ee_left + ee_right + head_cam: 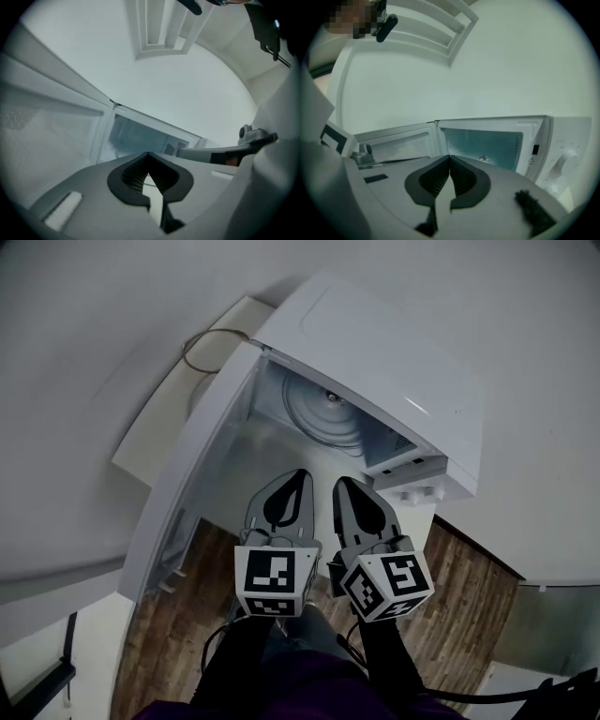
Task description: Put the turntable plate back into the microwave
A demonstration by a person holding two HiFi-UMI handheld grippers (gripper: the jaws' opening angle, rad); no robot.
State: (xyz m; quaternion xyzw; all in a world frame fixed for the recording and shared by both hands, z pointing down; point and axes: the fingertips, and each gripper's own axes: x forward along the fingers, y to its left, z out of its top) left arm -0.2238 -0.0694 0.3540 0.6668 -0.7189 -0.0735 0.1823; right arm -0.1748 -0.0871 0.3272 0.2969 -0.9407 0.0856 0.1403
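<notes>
So the big white boxy microwave (pixel 394 381) sits just ahead of both tongs, with its white door (pixel 202 474) swung wide open off to the left of the left tongs (pixel 298 476). The round clear glass turntable plate (pixel 328 413) is lying flat on the cavity floor, straight beyond the tips and well clear of them, so I'd say the main job is basically done. Can't tell if it's seated properly on its hub though. The left tongs and right tongs (pixel 343 484) are both pressed together with nothing in them, side by side just outside the opening. All that looks left is shutting the door, if that even counts.
</notes>
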